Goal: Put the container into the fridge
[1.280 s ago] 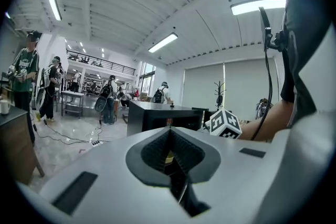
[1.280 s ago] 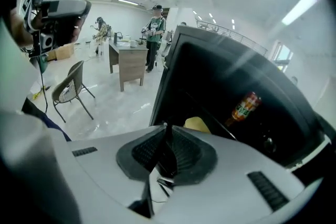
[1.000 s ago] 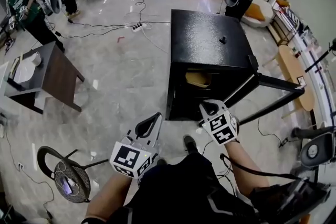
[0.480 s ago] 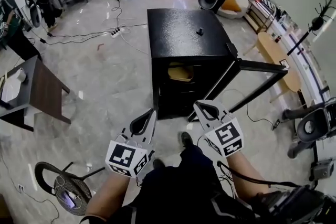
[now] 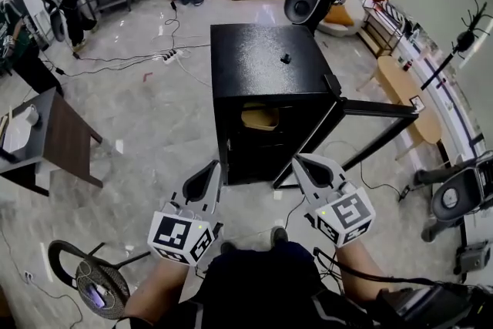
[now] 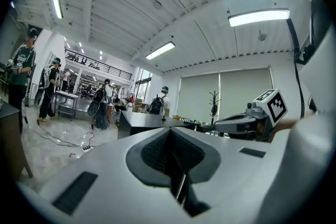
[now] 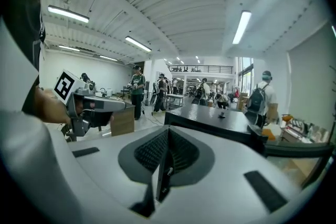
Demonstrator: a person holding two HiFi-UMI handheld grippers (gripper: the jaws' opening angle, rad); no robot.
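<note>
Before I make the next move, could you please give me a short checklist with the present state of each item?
1. Container inside the fridge, on an upper shelf: ok.
2. Fridge door closed: not ok, it stands open to the right.
3. Left tongs shut and empty: ok.
4. Right tongs shut and empty: ok.
5. Container set back far enough to clear the closing door: cannot tell.
</note>
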